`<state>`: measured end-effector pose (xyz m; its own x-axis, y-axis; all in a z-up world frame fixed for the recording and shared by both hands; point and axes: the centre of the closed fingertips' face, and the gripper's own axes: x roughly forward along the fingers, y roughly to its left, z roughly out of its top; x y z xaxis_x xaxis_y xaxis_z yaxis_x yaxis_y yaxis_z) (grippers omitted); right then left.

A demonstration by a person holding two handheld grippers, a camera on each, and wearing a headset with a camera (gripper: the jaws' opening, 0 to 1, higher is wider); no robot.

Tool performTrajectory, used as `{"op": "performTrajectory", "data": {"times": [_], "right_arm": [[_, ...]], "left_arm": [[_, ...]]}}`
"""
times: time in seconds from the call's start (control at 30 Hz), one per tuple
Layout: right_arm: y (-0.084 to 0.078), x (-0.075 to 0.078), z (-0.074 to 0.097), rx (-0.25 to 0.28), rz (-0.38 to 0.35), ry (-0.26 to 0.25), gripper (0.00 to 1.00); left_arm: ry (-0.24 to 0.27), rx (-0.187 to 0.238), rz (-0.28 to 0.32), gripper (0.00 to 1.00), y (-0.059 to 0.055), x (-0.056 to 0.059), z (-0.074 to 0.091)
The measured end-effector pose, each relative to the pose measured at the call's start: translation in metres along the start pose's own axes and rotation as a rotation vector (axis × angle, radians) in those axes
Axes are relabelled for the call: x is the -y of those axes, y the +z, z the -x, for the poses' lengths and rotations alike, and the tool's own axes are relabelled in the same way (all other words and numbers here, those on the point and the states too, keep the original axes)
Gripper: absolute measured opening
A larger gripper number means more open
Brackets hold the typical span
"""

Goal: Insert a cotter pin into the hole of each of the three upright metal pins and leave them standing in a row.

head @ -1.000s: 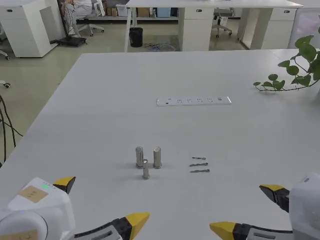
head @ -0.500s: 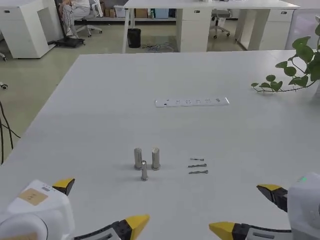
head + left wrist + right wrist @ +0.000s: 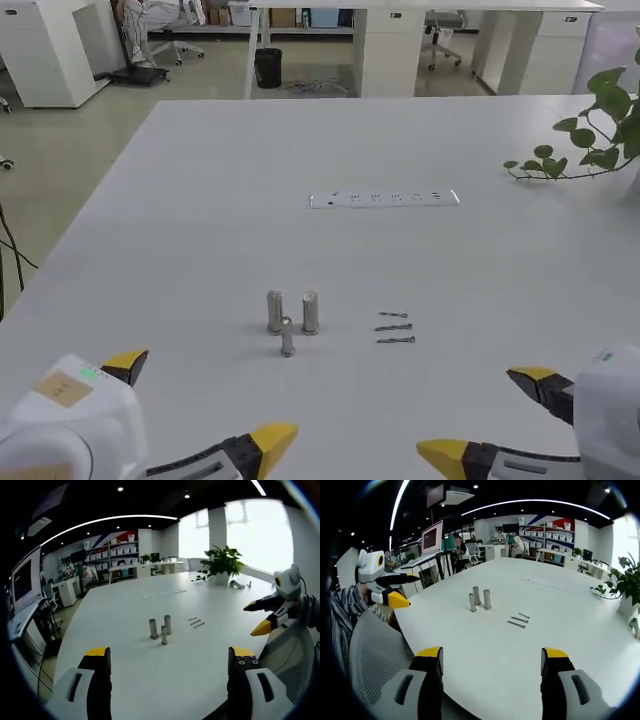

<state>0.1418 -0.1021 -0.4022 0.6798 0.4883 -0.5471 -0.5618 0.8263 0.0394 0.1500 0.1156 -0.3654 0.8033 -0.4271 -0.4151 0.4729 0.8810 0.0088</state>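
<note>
Three short metal pins stand upright in a tight cluster on the white table: two side by side point(image 3: 275, 311) point(image 3: 310, 312) and a smaller one point(image 3: 287, 337) in front. To their right lie three cotter pins point(image 3: 394, 327) flat in a column. My left gripper point(image 3: 200, 400) is open at the near left, well short of the pins. Equally far back at the near right, my right gripper point(image 3: 485, 415) is open too. In the left gripper view the pins point(image 3: 164, 634) stand ahead of the empty gripper point(image 3: 170, 652). The right gripper point(image 3: 492, 653) faces the pins point(image 3: 476, 596) and cotter pins point(image 3: 516, 620).
A white power strip point(image 3: 385, 198) lies farther back on the table. A leafy plant point(image 3: 592, 130) overhangs the far right edge. Other desks and a black bin point(image 3: 268, 68) stand beyond the table. A mesh chair back point(image 3: 375, 655) sits close below the grippers.
</note>
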Motion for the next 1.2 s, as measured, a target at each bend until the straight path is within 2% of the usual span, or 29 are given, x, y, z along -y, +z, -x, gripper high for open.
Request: {"op": "performTrajectory", "data": {"times": [0.4,0.73,1.0,1.2], "right_arm": [[0.005,0.001,-0.005,0.014,0.0,0.018,0.74],[0.011,0.0,-0.012,0.034,-0.007,0.025,0.68],[0.023,-0.003,-0.027,0.033,0.018,0.056,0.6],[0.036,-0.009,-0.044,0.042,0.041,0.085,0.56]], "left_arm": [[0.013,0.017,0.007,0.97,0.003,-0.003,0.0],[-0.011,0.03,0.008,0.96,0.006,0.001,-0.005],[-0.026,0.023,0.007,0.96,0.003,-0.002,-0.009],[-0.032,0.02,0.008,0.96,0.001,-0.004,-0.013]]}}
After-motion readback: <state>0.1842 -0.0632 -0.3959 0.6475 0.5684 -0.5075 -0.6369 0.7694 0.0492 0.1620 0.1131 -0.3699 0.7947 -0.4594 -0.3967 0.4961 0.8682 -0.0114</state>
